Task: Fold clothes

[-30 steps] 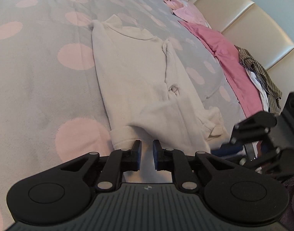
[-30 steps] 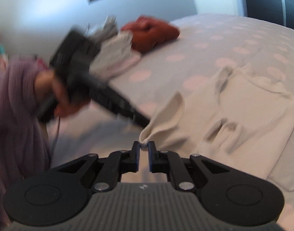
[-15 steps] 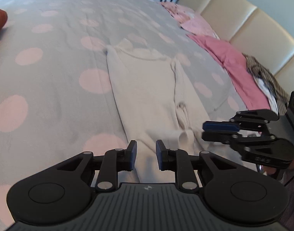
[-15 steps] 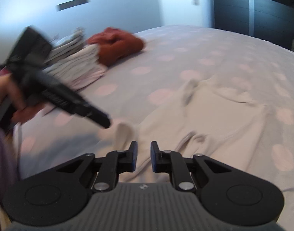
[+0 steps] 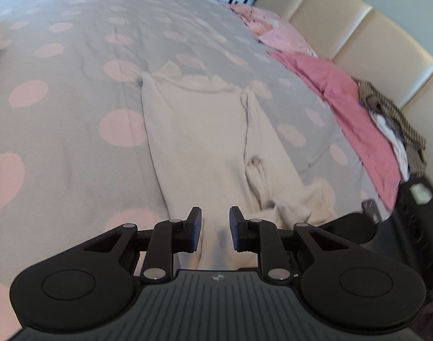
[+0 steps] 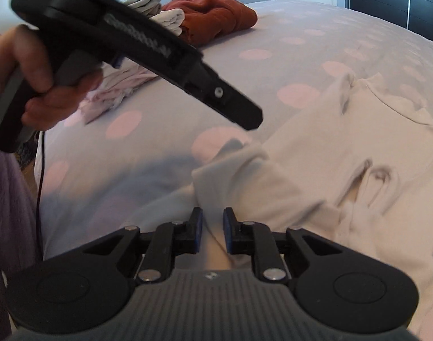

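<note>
While a grey bedspread (image 5: pixel 60 147) dotted with pink circles fills both views, a cream long-sleeved top (image 5: pixel 205 142) lies flat across its middle, collar toward the far side, one sleeve folded in over the body. Along the padded headboard (image 5: pixel 358 37) sit pink garments (image 5: pixel 352 108) and a striped dark piece (image 5: pixel 392 113). At the bed's far corner, a rust-red garment (image 6: pixel 216 17) rests against a pile of pale folded clothes (image 6: pixel 131 79). The left gripper (image 5: pixel 215 228) hovers above the top's near hem, jaws parted by a narrow gap, gripping nothing. The right gripper (image 6: pixel 213 228) hangs over the hem's corner, jaws likewise slightly apart and empty.
</note>
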`<state>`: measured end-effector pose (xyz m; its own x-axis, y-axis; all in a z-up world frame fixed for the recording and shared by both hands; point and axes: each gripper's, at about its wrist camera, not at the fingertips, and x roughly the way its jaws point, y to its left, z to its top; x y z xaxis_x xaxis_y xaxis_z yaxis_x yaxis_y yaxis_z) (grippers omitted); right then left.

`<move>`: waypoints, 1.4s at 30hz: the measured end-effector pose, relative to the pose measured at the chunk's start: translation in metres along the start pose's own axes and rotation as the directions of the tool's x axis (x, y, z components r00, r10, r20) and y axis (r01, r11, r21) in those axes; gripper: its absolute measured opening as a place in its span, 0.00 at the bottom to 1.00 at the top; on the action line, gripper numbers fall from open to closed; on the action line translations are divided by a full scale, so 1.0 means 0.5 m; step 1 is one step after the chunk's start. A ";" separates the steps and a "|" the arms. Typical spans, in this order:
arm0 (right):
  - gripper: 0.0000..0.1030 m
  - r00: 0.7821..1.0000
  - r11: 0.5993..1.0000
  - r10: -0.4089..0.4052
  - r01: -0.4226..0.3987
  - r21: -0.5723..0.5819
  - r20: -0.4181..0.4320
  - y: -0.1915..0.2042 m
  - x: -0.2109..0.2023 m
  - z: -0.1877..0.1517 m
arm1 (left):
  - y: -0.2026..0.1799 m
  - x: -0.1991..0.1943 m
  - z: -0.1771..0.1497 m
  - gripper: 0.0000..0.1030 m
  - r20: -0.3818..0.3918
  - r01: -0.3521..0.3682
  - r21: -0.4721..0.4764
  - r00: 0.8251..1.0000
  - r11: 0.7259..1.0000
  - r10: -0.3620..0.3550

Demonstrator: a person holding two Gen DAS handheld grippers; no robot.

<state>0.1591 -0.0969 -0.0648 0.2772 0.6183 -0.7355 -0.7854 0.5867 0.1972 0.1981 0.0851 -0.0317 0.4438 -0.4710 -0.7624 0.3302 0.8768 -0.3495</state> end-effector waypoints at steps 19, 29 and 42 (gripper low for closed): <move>0.13 0.997 0.899 -0.065 0.039 0.436 0.044 -0.085 -0.045 -0.024 | 0.006 0.008 -0.051 0.04 -0.033 0.056 -0.039 0.998 0.998 -0.057; 0.00 0.992 0.864 -0.109 0.123 0.488 -0.058 -0.125 -0.057 -0.043 | -0.003 0.018 -0.062 0.02 -0.131 0.024 -0.014 0.991 1.000 -0.026; 0.06 0.954 0.932 -0.280 0.243 0.269 0.108 -0.069 -0.162 -0.040 | -0.035 -0.039 -0.036 0.18 0.038 0.055 0.049 0.998 0.997 -0.057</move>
<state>0.1529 -0.1776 -0.0249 0.5442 0.4822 -0.6865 -0.5159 0.8377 0.1793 0.1687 0.0805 -0.0207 0.4557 -0.5234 -0.7200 0.3943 0.8439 -0.3639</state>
